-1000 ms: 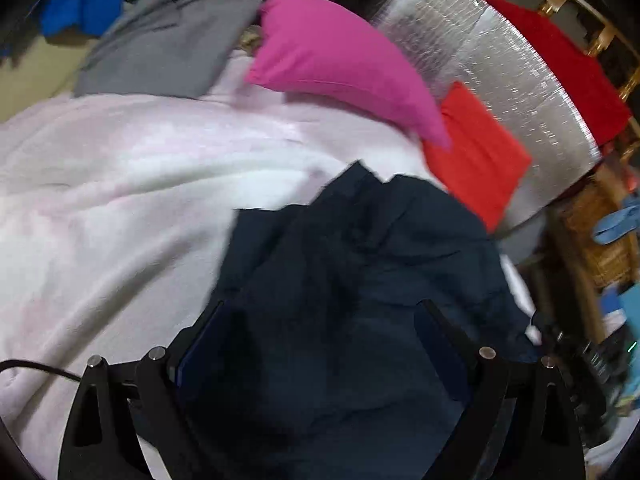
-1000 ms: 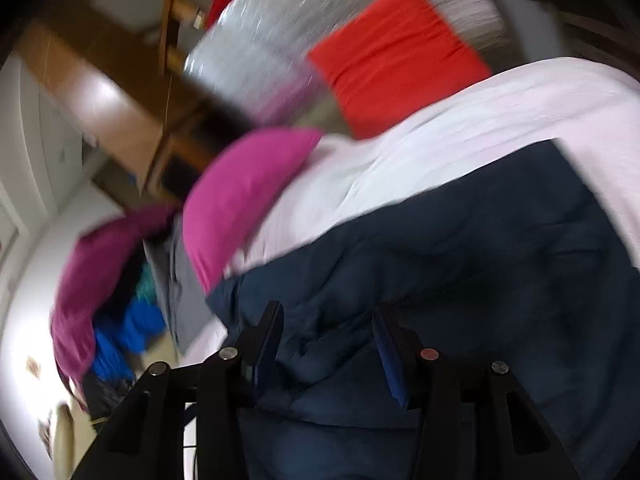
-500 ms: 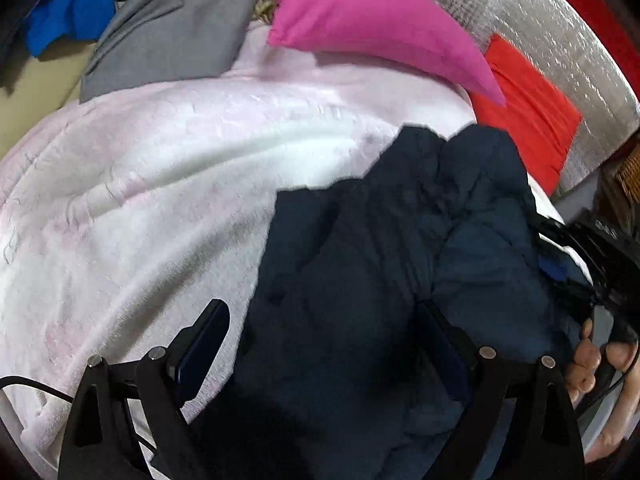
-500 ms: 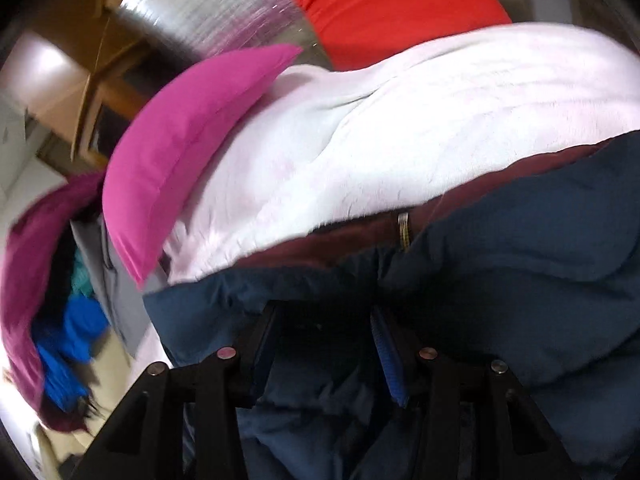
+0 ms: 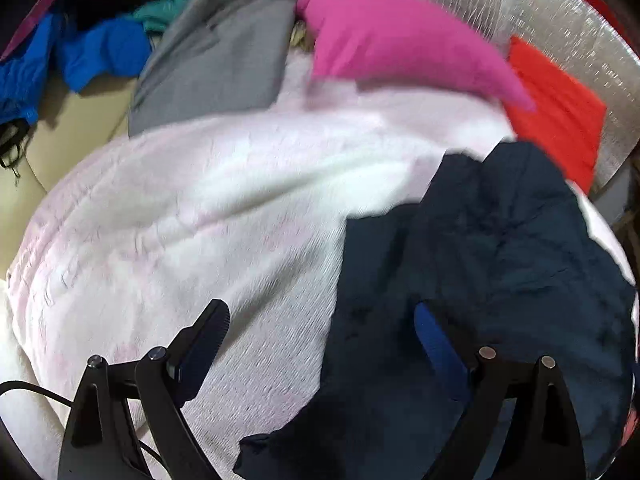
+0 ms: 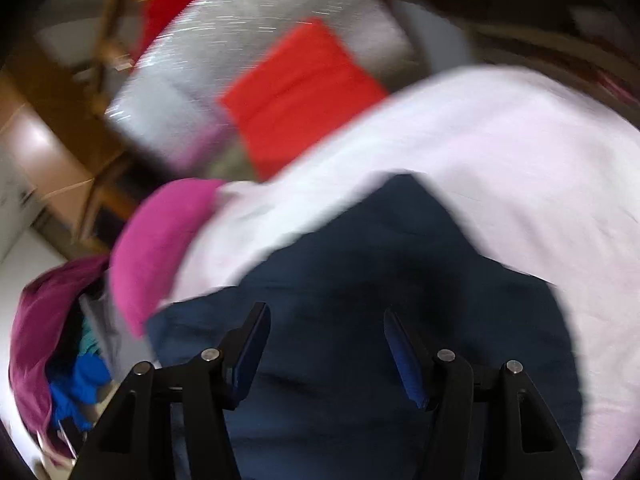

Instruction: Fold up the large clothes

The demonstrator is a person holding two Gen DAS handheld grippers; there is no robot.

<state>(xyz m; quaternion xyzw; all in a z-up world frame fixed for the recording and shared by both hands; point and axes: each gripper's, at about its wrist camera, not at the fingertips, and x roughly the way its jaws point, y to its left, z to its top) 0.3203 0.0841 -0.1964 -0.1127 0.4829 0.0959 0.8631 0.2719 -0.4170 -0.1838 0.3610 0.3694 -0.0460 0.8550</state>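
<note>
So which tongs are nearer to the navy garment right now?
Right. The right tongs hang open directly over the navy garment, its fabric filling the gap between their fingers. The left tongs straddle its edge, one finger over the pale pink blanket.

navy garment [image 5: 500, 264], pale pink blanket [image 5: 192, 220], magenta pillow [image 5: 400, 40]

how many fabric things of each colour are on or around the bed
navy: 1, jacket
pale pink: 1, blanket
magenta: 1, pillow
red: 1, cushion
grey: 1, garment
blue: 1, garment
teal: 1, garment
total: 7
</note>
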